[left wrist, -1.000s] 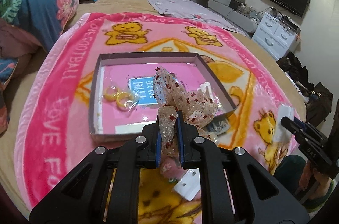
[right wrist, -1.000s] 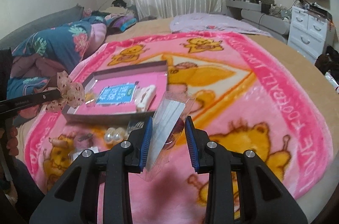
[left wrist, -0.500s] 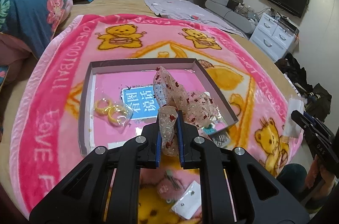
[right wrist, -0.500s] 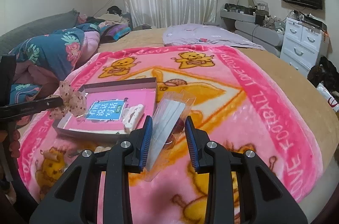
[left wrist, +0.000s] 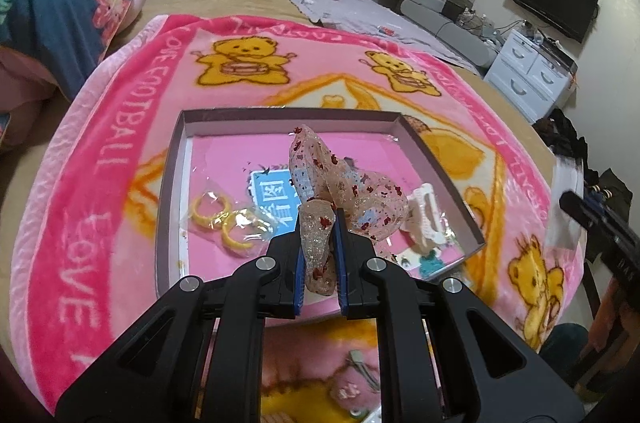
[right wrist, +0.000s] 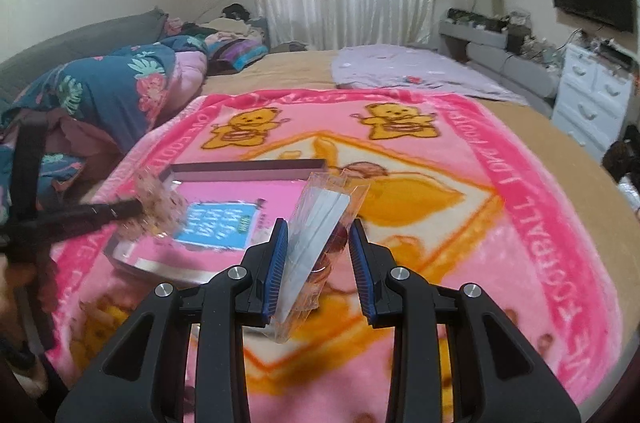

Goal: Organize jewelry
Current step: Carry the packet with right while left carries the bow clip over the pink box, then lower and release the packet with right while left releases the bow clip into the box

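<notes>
My left gripper (left wrist: 318, 219) is shut on a sheer ribbon bow with red specks (left wrist: 344, 191) and holds it above the shallow grey tray (left wrist: 168, 191) with a pink floor. In the tray lie a bag of yellow rings (left wrist: 224, 223), a blue card (left wrist: 276, 199) and a white hair clip (left wrist: 426, 219). My right gripper (right wrist: 319, 239) is shut on a clear packet with a white card (right wrist: 316, 243), held above the blanket right of the tray (right wrist: 248, 169). The left gripper and bow (right wrist: 160, 207) show blurred in the right wrist view.
The tray lies on a pink teddy-bear blanket (left wrist: 120, 159) on a bed. Small loose pieces lie on the blanket under my left gripper (left wrist: 360, 367). A folded floral quilt (right wrist: 104, 95) is at the left, white drawers (right wrist: 592, 103) at the right.
My left gripper has moved forward with the bow, from the tray's near edge to above its inside. My right gripper has risen and moved closer to the tray with the packet.
</notes>
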A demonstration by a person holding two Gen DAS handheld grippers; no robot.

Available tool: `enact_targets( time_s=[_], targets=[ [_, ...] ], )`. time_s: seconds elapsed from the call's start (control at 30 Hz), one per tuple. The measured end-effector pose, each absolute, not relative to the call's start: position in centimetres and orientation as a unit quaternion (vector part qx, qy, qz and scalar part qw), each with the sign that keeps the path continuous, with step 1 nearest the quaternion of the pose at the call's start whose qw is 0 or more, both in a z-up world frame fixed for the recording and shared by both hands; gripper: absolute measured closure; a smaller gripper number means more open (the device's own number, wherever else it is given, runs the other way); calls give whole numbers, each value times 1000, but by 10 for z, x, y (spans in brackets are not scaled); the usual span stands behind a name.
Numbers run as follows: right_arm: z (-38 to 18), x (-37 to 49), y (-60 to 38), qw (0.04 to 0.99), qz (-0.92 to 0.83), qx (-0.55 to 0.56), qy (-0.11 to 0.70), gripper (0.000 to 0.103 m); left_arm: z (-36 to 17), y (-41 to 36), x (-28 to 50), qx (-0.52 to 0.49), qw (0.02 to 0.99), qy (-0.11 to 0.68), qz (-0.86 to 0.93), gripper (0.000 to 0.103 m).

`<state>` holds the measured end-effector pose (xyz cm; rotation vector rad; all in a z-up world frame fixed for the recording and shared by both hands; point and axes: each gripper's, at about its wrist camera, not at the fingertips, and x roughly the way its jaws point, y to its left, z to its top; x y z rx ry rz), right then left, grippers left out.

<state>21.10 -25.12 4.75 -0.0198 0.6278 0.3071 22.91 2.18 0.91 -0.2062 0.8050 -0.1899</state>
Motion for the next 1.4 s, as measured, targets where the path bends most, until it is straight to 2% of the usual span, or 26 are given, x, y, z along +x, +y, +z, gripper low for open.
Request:
enact_targets(
  time_s=[0.5,0.97,1.23,1.4],
  targets=[
    [29,285,-181,911,209,-26,355,73,-24,52,235,-97,899,422,-63,96],
    [-23,293,-153,885,232,-38,401,73,-31,65,235,-83,898,430,-35,93],
    [-33,289,-146,881,233,-56,408,71,-28,67,230,-80,901,425,-30,78],
    [-35,289,-149,881,227,-52,412,70,-24,67,228,-78,903,420,-29,77]
  ],
)
